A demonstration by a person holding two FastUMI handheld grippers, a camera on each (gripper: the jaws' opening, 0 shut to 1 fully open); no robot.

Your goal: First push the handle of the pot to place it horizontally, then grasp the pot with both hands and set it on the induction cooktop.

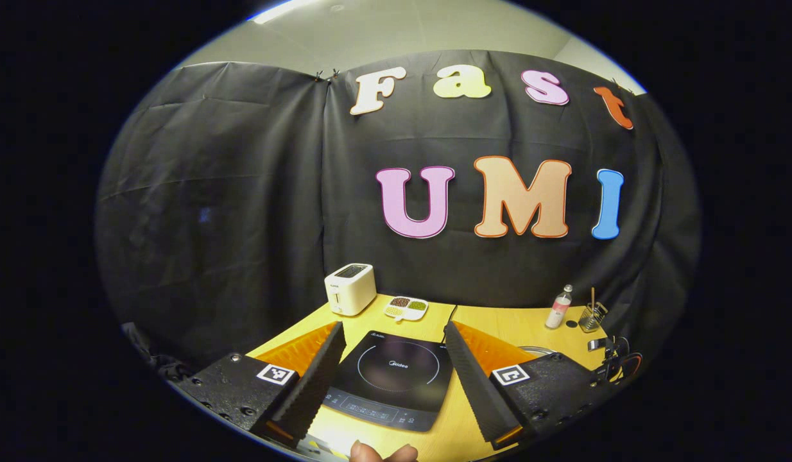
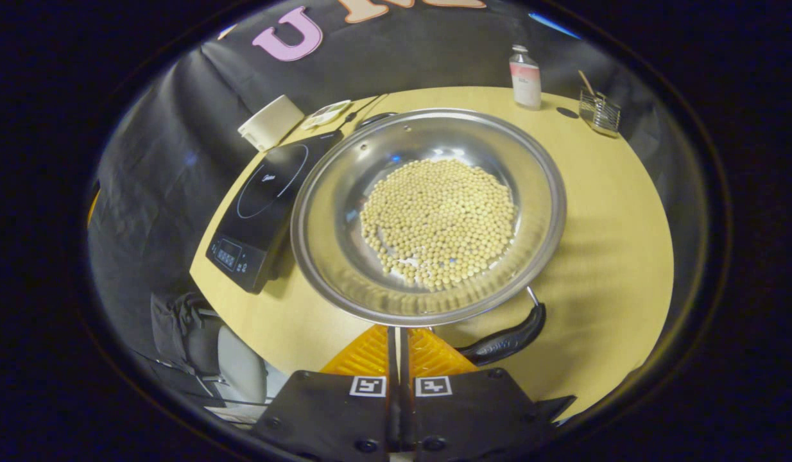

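On the yellow wooden table (image 2: 614,212) before the black cloth wall, we see the right gripper (image 2: 399,340) at bottom centre, its fingers pressed together on nothing, just below the rim of the pot (image 2: 428,212) of beans (image 2: 438,221), whose handle (image 2: 508,340) lies beside it to the right. In the left gripper view, the left gripper (image 1: 393,359) stands wide apart, empty, framing the induction cooktop (image 1: 393,378); a toaster (image 1: 350,289) and a bottle (image 1: 559,308) stand farther up.

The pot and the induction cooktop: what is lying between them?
Nothing: the pot sits right beside the induction cooktop, its rim overhanging the edge, in the right gripper view.
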